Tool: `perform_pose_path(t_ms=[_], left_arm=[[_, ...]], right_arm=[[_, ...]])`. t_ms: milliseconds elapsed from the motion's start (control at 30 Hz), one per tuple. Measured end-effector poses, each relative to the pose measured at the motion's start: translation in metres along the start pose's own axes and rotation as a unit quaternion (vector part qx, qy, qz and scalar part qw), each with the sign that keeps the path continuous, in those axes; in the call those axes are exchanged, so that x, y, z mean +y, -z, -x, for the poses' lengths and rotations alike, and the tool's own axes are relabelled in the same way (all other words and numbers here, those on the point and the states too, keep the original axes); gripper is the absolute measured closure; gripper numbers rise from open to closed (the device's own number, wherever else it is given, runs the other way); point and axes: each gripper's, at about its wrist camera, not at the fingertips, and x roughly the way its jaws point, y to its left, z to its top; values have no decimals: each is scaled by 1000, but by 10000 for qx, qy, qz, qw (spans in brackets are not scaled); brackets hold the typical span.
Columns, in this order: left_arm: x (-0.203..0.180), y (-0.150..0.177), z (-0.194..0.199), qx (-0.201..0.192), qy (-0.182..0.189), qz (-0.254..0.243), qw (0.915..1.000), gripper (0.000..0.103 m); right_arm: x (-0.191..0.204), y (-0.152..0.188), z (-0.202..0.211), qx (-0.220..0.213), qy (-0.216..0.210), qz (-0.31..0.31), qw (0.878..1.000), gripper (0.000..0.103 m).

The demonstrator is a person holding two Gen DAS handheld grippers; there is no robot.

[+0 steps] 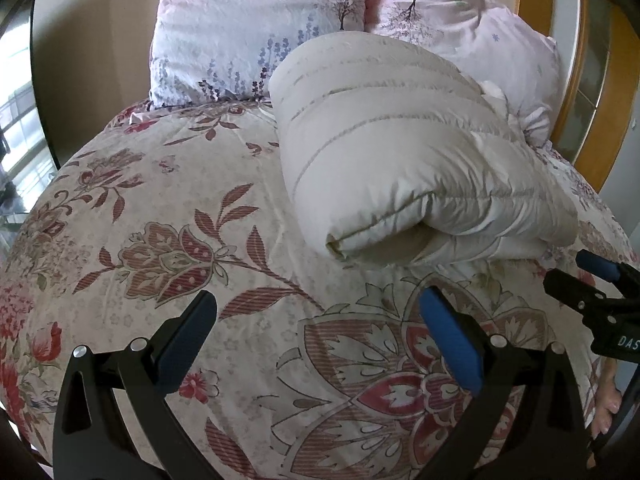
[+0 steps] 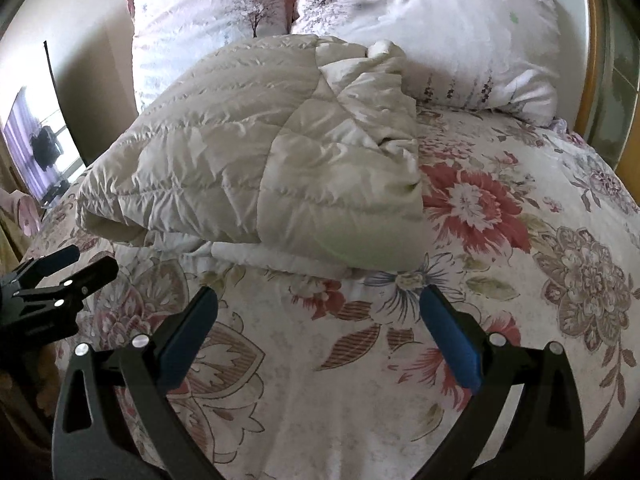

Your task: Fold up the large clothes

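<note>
A cream quilted puffer coat [image 1: 396, 152] lies folded into a thick bundle on the floral bedspread [image 1: 160, 220]; it also shows in the right wrist view [image 2: 256, 168], with a white lining edge under its near side. My left gripper [image 1: 316, 304] is open and empty, hovering over the bedspread just short of the bundle's near fold. My right gripper [image 2: 318, 300] is open and empty, a little short of the bundle's near edge. Each gripper shows in the other's view: the right one [image 1: 600, 280] at the right, the left one [image 2: 80, 264] at the left.
Two pale floral pillows [image 1: 256, 28] [image 2: 460, 32] lean against the headboard behind the coat. A wooden bed frame [image 1: 576, 128] runs along the right side. A window [image 2: 36, 148] is at the far left. A bare foot [image 1: 608, 404] is on the floor at the bed's right side.
</note>
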Motion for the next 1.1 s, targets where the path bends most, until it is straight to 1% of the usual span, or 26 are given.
perform_pose_path(t_ms=[233,433,1100], left_arm=[[-3,0,0,0,-33,-73,10000,1],[2,0,-2,41,-18,74,10000,1],[2,-1,-7,168,-8,59,9998,1]], right_arm=[[-1,0,-4,122,1,-49,9999,2],[-3,0,-5,134,9,-87,9999,2],[-3,0,-6,154,0,-102,9998,2]])
